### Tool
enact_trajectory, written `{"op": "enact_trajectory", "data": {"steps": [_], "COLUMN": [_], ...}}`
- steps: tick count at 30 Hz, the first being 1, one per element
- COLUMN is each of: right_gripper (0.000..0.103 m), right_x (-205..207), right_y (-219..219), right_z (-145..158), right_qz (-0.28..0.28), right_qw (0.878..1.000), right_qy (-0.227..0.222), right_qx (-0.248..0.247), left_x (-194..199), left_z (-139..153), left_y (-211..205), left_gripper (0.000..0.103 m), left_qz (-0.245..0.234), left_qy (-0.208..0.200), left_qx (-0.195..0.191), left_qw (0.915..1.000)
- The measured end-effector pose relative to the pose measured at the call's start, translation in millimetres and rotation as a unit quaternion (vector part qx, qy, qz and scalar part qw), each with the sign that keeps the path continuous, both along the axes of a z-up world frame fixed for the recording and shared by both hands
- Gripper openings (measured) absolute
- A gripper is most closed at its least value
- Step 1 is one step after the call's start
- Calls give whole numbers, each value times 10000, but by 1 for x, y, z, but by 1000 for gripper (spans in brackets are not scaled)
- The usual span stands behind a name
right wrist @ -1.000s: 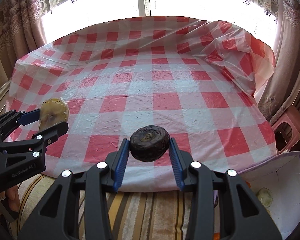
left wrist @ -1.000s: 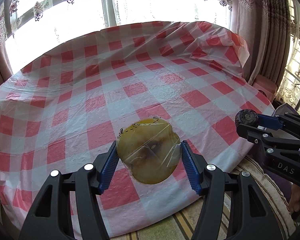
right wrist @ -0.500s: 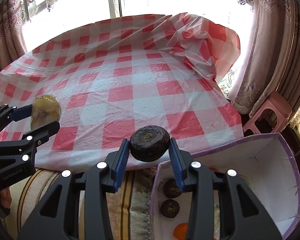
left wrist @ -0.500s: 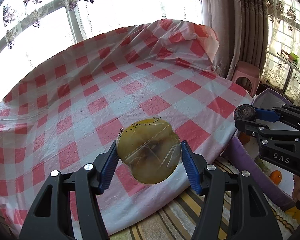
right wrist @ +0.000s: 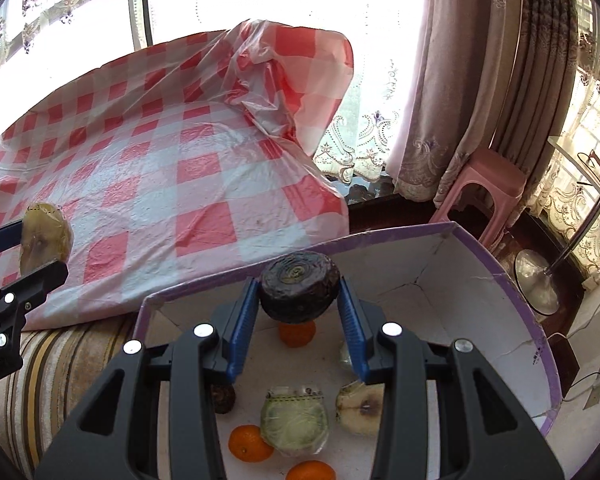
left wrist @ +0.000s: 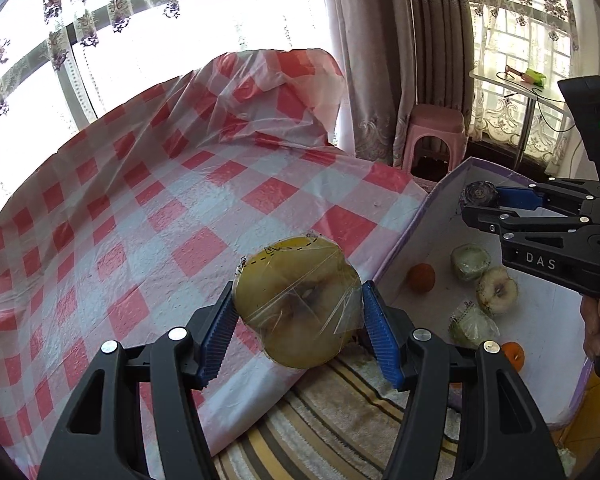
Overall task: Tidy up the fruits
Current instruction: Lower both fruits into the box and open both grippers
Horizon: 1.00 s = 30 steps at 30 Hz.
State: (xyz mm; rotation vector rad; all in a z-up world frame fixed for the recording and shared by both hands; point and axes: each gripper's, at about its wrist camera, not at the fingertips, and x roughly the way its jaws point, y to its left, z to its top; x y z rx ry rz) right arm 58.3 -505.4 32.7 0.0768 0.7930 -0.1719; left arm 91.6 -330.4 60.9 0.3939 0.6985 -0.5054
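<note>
My left gripper (left wrist: 298,312) is shut on a plastic-wrapped yellow apple half (left wrist: 300,300), held over the table's front edge. My right gripper (right wrist: 298,300) is shut on a dark round fruit (right wrist: 299,286), held above the open purple-rimmed white box (right wrist: 500,280). The box holds oranges (right wrist: 248,442), a wrapped green half (right wrist: 294,422), a pale apple half (right wrist: 360,408) and a dark fruit (right wrist: 224,398). In the left wrist view the right gripper (left wrist: 480,200) hangs over the box (left wrist: 432,200). In the right wrist view the left gripper's apple half (right wrist: 44,236) shows at far left.
The table wears a red-and-white checked plastic cloth (left wrist: 160,220), bunched up at its far right corner (right wrist: 292,76). A striped seat (left wrist: 340,432) lies below the grippers. A pink stool (right wrist: 480,188) and curtains (right wrist: 460,60) stand behind the box.
Both grippers have swung to the right with their fruit. The box has come under the right gripper, and into the left wrist view.
</note>
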Motion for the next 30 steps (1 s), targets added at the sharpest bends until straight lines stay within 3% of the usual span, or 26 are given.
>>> {"op": "enact_trajectory", "data": {"steps": [10, 19, 30], "right_gripper": [41, 41, 41], "right_x": [-7, -3, 11], "right_y": [-31, -54, -72], "right_z": [-11, -27, -38], "right_qz": [-354, -593, -785], "right_qw": [9992, 9976, 9944], "right_qy": [122, 335, 645], "right_qx": [-128, -126, -278], "left_x": [-9, -2, -2], "left_z": [-24, -48, -78], "left_y": [-57, -90, -125], "left_gripper": [59, 59, 60], "left_qz": [-730, -1059, -1405], "left_qy": [234, 529, 596], "left_qx": [188, 491, 1345], "left_qw": [9969, 9918, 9791]}}
